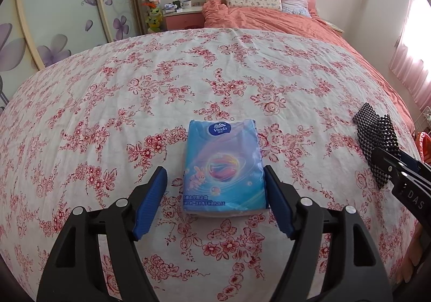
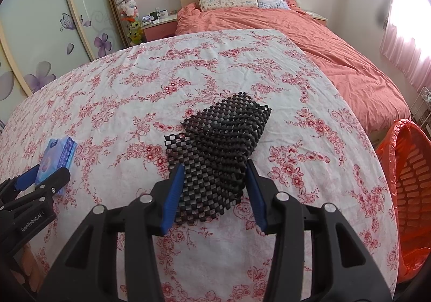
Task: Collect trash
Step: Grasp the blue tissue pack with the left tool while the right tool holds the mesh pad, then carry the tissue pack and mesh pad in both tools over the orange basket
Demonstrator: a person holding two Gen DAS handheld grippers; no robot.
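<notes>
The left gripper (image 1: 215, 202) stands spread around a blue Vinda tissue pack (image 1: 223, 167), its left pad clear of the pack. The right gripper (image 2: 212, 194) pinches a black mesh mat (image 2: 218, 145). Both things lie on the floral-covered counter (image 2: 121, 92), an orange-lined basket (image 2: 406, 188) beside it.

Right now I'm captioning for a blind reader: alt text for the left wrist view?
A blue tissue pack lies on a floral cloth between the left gripper's open blue pads, neither visibly pressing it. A black mesh mat lies far right.
</notes>
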